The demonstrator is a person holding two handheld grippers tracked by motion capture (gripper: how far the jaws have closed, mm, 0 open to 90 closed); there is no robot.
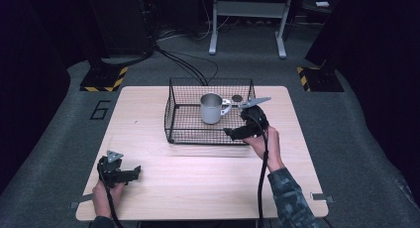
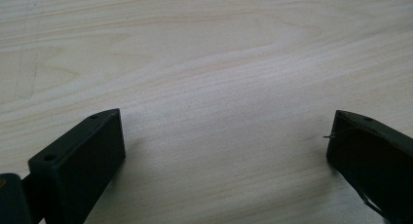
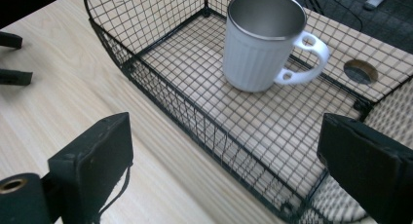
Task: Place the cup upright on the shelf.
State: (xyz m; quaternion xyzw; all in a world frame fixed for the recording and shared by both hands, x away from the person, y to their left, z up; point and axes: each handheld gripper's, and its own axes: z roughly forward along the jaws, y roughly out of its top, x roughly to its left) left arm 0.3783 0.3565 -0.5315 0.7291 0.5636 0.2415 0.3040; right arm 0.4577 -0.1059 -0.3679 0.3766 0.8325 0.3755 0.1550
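Clearly the work in hand centres on the mug, a white ribbed one with a metal lining, which stands upright on the floor of the black wire basket at the far middle of the table. Seen from the high view, the mug sits near the basket's centre and its handle points toward 3 o'clock, that is, toward the right gripper.

That gripper hovers at the basket's near right corner, over the front rim, with its jaws spread wide and nothing between them. From it the mug lies at about 10 o'clock in the high view, near but not touching. In the right gripper view the mug rises at about 12 o'clock ahead of the jaws, the handle turned to 3 o'clock, and the basket's front wall crosses between tool and mug. The mug's long axis is vertical, so I judge a grasp would have to come over that wall and close on the rim or the handle.

The left gripper rests low at the table's near left corner, at about 7 o'clock from the basket and well apart from it. Its jaws are likewise spread and empty, with bare wood between them. The right hand is plainly the nearer one.
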